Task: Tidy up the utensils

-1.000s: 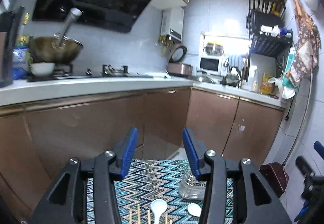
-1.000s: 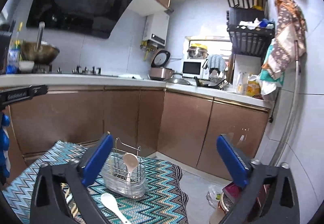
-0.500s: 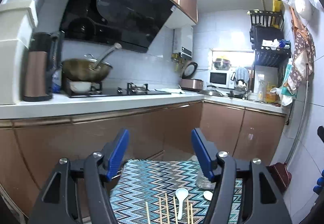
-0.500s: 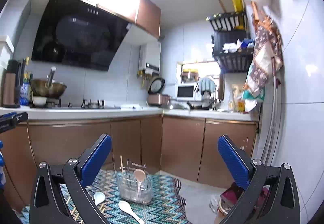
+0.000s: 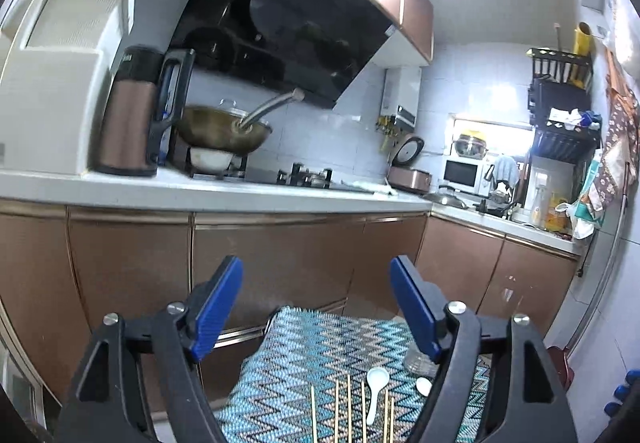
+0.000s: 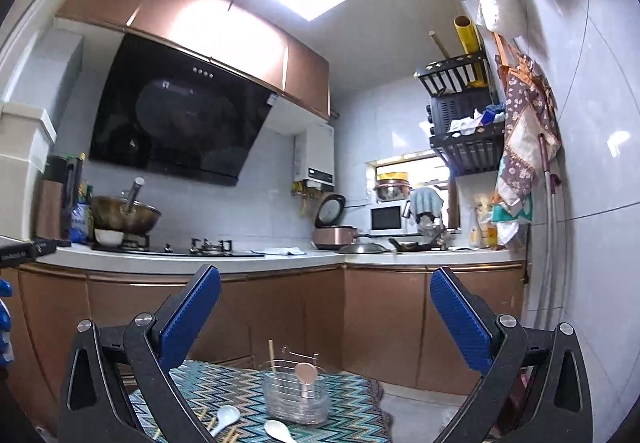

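A clear utensil holder (image 6: 296, 397) with a wire frame stands on the zigzag cloth (image 6: 240, 387); a pale spoon (image 6: 306, 375) and one chopstick (image 6: 271, 355) stand in it. Two white spoons (image 6: 226, 415) (image 6: 278, 430) lie on the cloth in front of it. In the left wrist view several chopsticks (image 5: 349, 411) lie side by side beside a white spoon (image 5: 376, 387), with the holder (image 5: 418, 361) partly hidden behind my finger. My left gripper (image 5: 316, 307) and right gripper (image 6: 326, 317) are both open, empty and raised well above the table.
Brown kitchen cabinets (image 5: 280, 263) and a white counter (image 6: 200, 261) run behind the table. A wok (image 5: 224, 131), stove, rice cooker (image 6: 334, 231) and microwave sit on the counter. A tiled wall (image 6: 592, 243) with hanging cloths is on the right.
Both grippers have lifted and tilted upward, so the table has dropped low in both views and the ceiling shows. Both stay open and empty. The utensils have not moved.
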